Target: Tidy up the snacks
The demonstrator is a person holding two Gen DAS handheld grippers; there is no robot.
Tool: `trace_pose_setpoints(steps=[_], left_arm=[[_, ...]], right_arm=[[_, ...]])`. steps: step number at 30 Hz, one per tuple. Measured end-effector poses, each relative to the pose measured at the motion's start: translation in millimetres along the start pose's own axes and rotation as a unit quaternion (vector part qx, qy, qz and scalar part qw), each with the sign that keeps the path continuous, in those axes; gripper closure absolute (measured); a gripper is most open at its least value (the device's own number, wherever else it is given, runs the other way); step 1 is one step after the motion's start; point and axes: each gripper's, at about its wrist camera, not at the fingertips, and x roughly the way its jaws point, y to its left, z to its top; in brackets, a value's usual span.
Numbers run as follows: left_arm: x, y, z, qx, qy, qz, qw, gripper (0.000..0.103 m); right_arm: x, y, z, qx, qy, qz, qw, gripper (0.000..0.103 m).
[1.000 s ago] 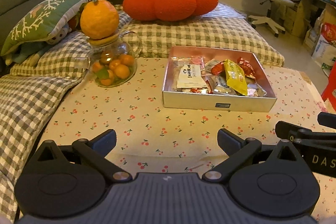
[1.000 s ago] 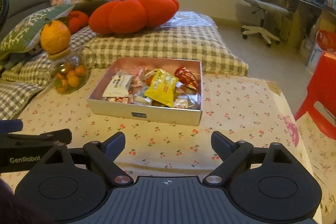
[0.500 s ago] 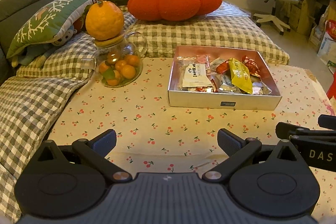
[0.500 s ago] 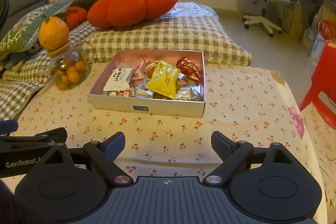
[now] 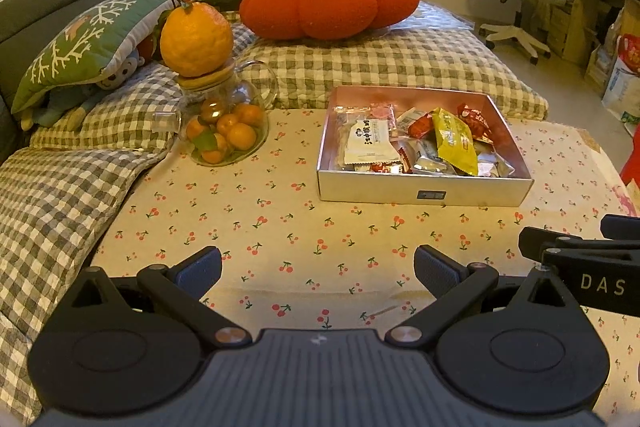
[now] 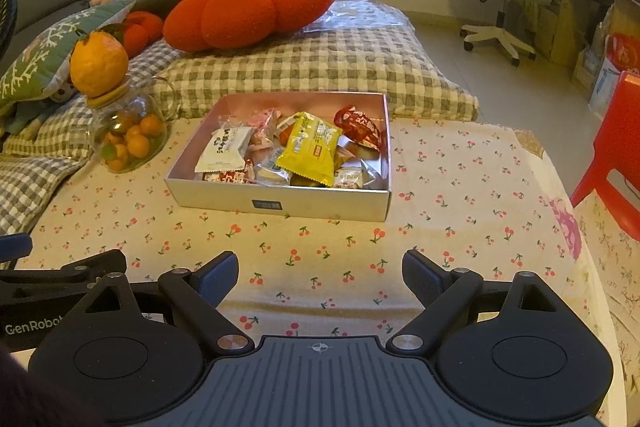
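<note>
The snacks (image 6: pixel 304 151) are lying heaped in an open box (image 6: pixel 280 205) on the cherry-print cloth (image 6: pixel 460 187), the box's long side facing both grippers. The box is sitting ahead and leftward of the right gripper (image 6: pixel 318 277), ahead and rightward of the left gripper (image 5: pixel 318 269); neither looks clearly nearer. Both are gaping wide, carrying nothing. "GenRobot" and "DAS" are showing on the tools; wrapper print is unreadable.
</note>
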Motion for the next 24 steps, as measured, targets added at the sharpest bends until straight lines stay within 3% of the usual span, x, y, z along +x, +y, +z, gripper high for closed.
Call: trace_pose_setpoints(steps=[24], left_arm=[[0.9, 0.6, 0.0, -0.001, 0.001, 0.0, 1.0, 0.0]], right_arm=[[0.0, -0.8, 0.9, 0.006, -0.001, 0.0, 1.0, 0.012]])
